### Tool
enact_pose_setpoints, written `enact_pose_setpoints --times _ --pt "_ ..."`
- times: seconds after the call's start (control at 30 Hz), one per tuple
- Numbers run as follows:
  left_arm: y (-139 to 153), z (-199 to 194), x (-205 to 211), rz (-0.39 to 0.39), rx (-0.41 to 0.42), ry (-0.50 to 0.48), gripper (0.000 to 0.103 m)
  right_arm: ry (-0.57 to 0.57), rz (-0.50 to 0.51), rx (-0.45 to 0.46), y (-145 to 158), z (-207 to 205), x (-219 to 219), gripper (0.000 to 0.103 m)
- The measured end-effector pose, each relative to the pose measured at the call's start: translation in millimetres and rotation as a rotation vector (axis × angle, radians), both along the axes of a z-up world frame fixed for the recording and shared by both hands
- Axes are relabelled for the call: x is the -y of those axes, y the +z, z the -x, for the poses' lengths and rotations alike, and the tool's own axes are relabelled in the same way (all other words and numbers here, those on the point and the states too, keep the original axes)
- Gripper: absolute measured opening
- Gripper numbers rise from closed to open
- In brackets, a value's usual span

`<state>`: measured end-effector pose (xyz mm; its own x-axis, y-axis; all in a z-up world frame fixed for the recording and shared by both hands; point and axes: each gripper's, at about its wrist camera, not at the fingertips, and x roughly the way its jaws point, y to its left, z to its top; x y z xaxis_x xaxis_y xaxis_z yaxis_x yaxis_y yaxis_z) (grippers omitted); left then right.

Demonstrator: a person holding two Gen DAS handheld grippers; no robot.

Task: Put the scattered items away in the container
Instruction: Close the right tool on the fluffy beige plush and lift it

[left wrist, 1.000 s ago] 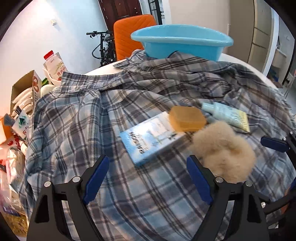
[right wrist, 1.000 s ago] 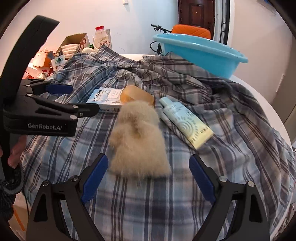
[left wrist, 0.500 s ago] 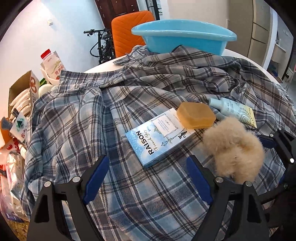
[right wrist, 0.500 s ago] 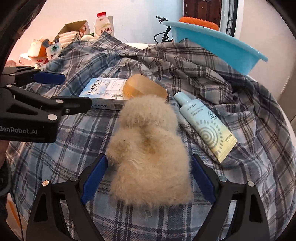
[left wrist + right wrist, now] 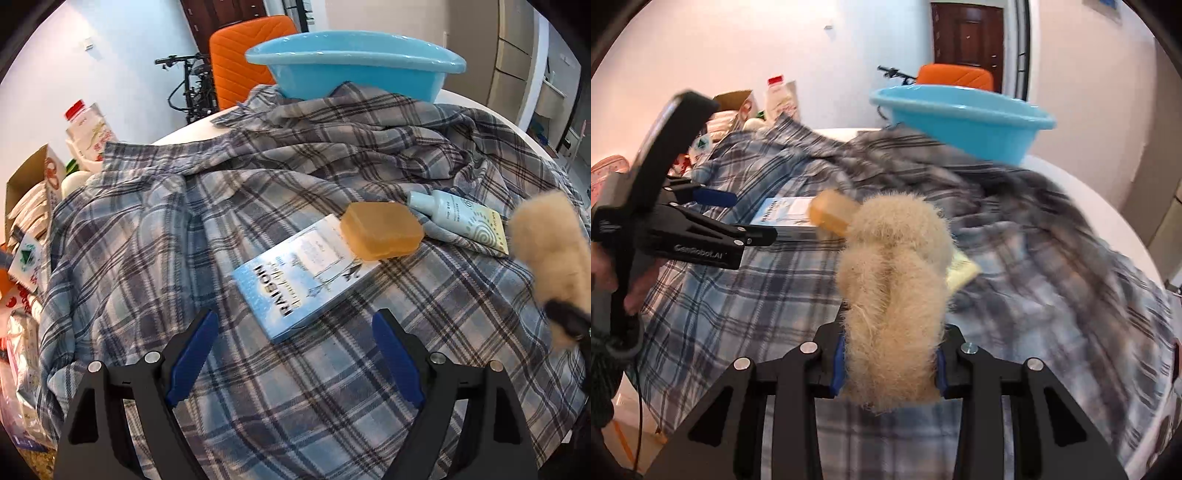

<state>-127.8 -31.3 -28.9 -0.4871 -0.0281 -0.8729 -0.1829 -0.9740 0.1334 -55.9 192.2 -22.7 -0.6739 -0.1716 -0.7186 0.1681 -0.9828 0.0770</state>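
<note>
Right wrist view: my right gripper (image 5: 889,363) has its fingers pinched on the beige fluffy toy (image 5: 894,295), which sits above the plaid shirt (image 5: 738,306), on my side of the blue basin (image 5: 960,122). Left gripper (image 5: 291,354) has its fingers spread with nothing between them, over the shirt just short of the RAISON box (image 5: 303,280). Amber soap bar (image 5: 382,230) lies on the box's far corner; pale blue tube (image 5: 458,218) just right of the soap. Basin sits at the shirt's far edge on the white table (image 5: 1108,206).
</note>
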Motion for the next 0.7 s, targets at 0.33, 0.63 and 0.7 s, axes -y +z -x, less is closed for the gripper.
enact_pose_setpoints --times 0.33,0.63,0.7 --pt "-0.5 39.1 -40.3 -0.127 0.081 -0.220 0.087 -0.066 0.103 0.023 4.2 -19.8 -33.5 0.035" --pt "-16.5 65.1 -62.3 -0.024 0.146 -0.334 0.087 -0.050 0.144 -0.021 18.2 -30.4 -38.6 0.036" --pt "-17.2 68.7 -63.7 -0.041 0.151 -0.341 0.087 -0.071 0.169 -0.020 16.6 -28.1 -45.0 0.036"
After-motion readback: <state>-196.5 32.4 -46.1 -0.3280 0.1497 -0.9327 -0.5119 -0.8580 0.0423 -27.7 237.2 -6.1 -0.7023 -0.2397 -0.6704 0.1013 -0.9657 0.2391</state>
